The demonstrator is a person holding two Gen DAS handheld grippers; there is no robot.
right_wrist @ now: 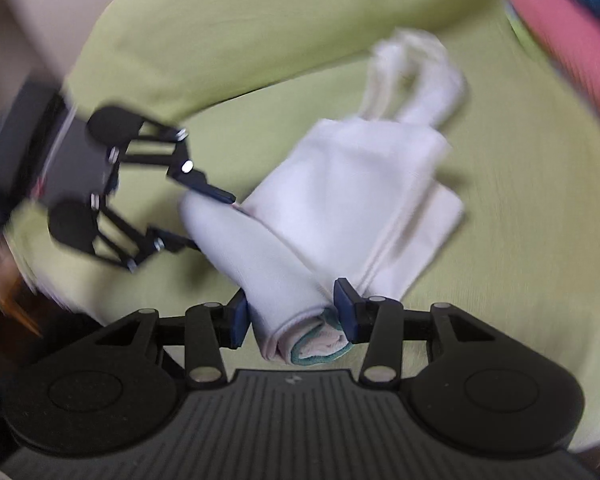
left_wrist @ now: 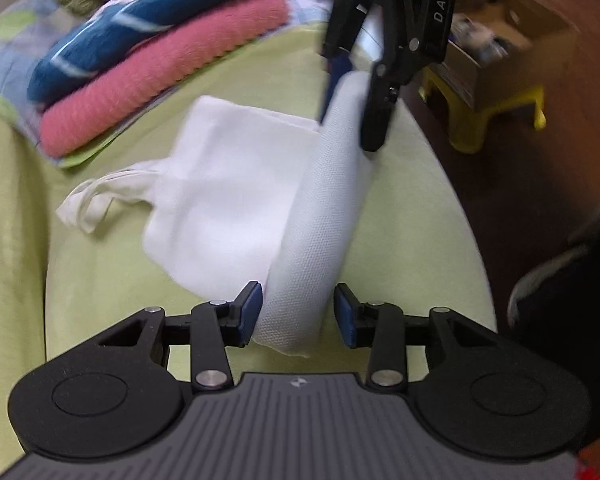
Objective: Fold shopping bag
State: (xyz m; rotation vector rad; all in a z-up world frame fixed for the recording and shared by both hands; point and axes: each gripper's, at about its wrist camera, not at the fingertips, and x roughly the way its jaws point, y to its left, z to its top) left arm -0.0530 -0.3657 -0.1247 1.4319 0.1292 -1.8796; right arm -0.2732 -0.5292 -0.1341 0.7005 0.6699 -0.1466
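Note:
A white fabric shopping bag lies on a light green cloth surface, its bottom part rolled into a thick fold. Its handles trail to the left. My left gripper straddles the near end of the roll, jaws apart, left pad touching the fabric. My right gripper holds the far end of the roll. In the right wrist view the right gripper is closed around the roll's end; the left gripper sits at the other end. The handles lie beyond.
A stack of folded towels, pink and blue, lies at the back left on a patterned cloth. To the right, off the surface, a yellow stool carries a cardboard box. The pink towel shows at the right wrist view's top right.

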